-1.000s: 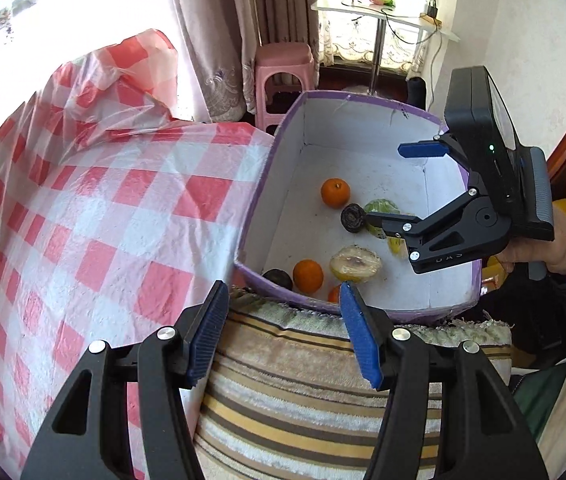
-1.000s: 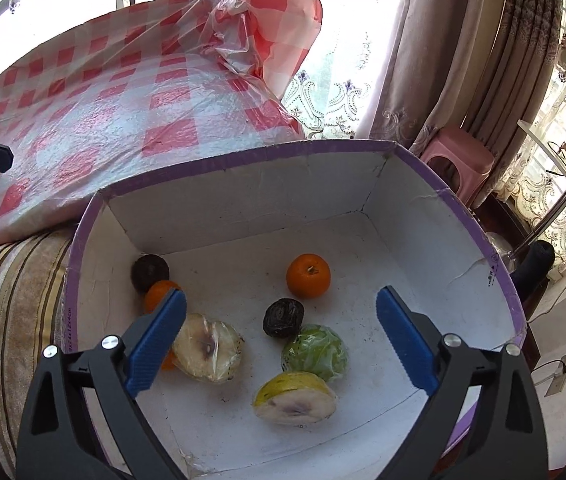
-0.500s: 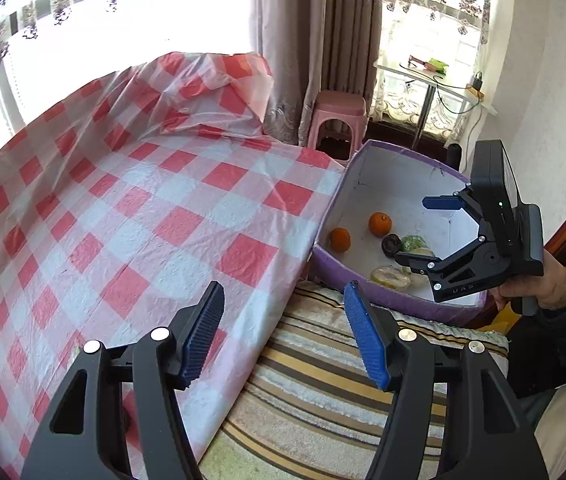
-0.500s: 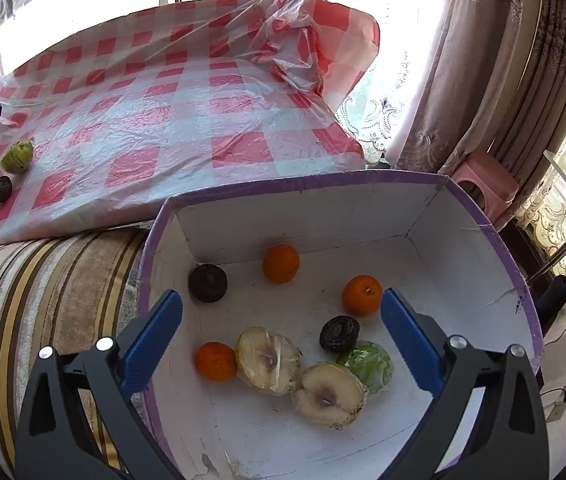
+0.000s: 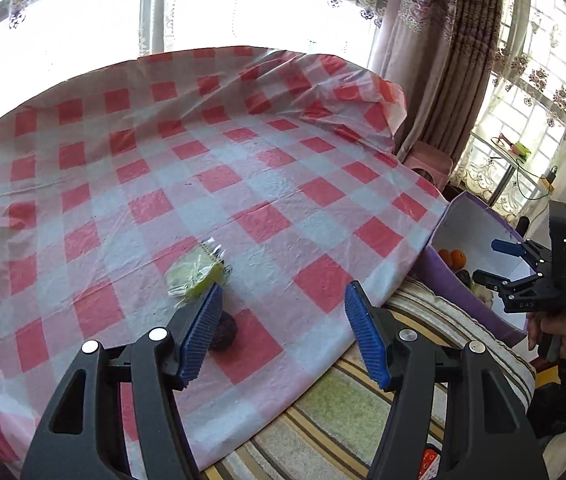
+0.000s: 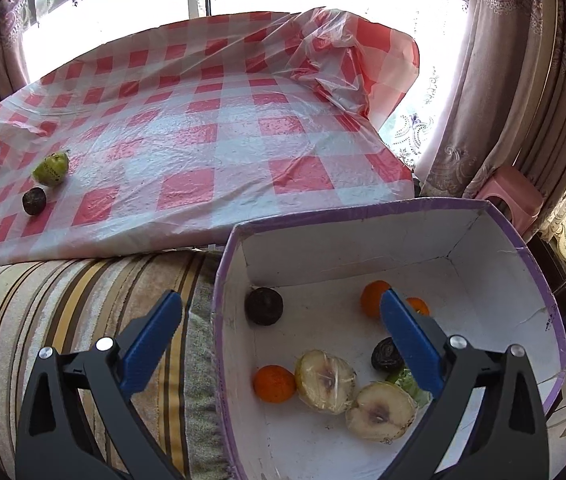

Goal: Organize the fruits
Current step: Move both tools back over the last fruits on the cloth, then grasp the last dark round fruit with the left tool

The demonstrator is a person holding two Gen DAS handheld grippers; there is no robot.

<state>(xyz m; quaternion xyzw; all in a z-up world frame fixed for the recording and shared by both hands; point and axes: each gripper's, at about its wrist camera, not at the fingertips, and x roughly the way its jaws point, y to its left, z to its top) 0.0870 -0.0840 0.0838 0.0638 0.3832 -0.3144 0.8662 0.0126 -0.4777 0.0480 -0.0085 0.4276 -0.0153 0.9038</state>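
Note:
A green wrapped fruit [image 5: 195, 274] and a small dark fruit [image 5: 227, 334] lie on the red-checked cloth [image 5: 243, 184]. My left gripper [image 5: 283, 328] hovers open just to their right, nothing between its pads; its left finger hides part of the dark fruit. The right wrist view shows the same green fruit [image 6: 51, 168] and dark fruit [image 6: 34, 201] far left. My right gripper [image 6: 281, 344] stands wide open and empty above the near-left wall of the purple-rimmed box [image 6: 227, 280]. Inside lie oranges [image 6: 274, 383], two pale halved fruits [image 6: 325, 376], dark fruits [image 6: 264, 306] and a green one.
A striped cushion [image 6: 83, 304] lies between cloth and box. Curtains [image 5: 435, 60], a pink stool [image 5: 431, 164] and a glass side table [image 5: 519, 160] stand behind. A person's hand [image 5: 559, 328] holds the right gripper [image 5: 487, 260] over the box [image 5: 467, 300].
My left gripper has swung left, away from the box and over the cloth, bringing the green and dark fruit into view. The right gripper has drifted left, towards the box's near wall.

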